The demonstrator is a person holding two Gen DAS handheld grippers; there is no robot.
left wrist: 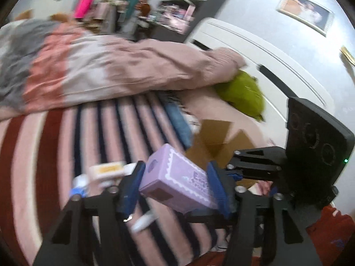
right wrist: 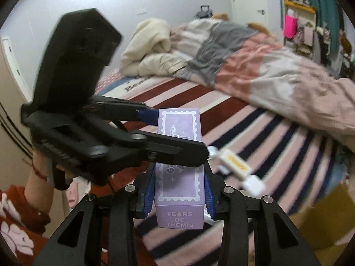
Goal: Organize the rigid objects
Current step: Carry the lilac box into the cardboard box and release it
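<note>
A lilac carton (right wrist: 179,188) printed "Tears of Themis" hangs above the striped bed. My right gripper (right wrist: 179,177) clamps its long sides between blue pads (right wrist: 149,190). My left gripper (right wrist: 177,133) comes in from the left, one finger at the carton's far end and the other across its top. In the left wrist view the same carton (left wrist: 175,177) lies tilted between the left gripper's (left wrist: 175,170) blue pads (left wrist: 131,188), which touch it on both sides. The right gripper (left wrist: 230,161) reaches in from the right, its fingertips hidden behind the carton.
A small white and yellow box (right wrist: 235,161) and a white plug-like item (right wrist: 253,185) lie on the striped sheet (right wrist: 255,133). An open cardboard box (left wrist: 217,141) stands near a green cushion (left wrist: 241,93). A rumpled duvet (right wrist: 266,66) covers the far half. A hand in a red sleeve (right wrist: 37,177) holds the left gripper.
</note>
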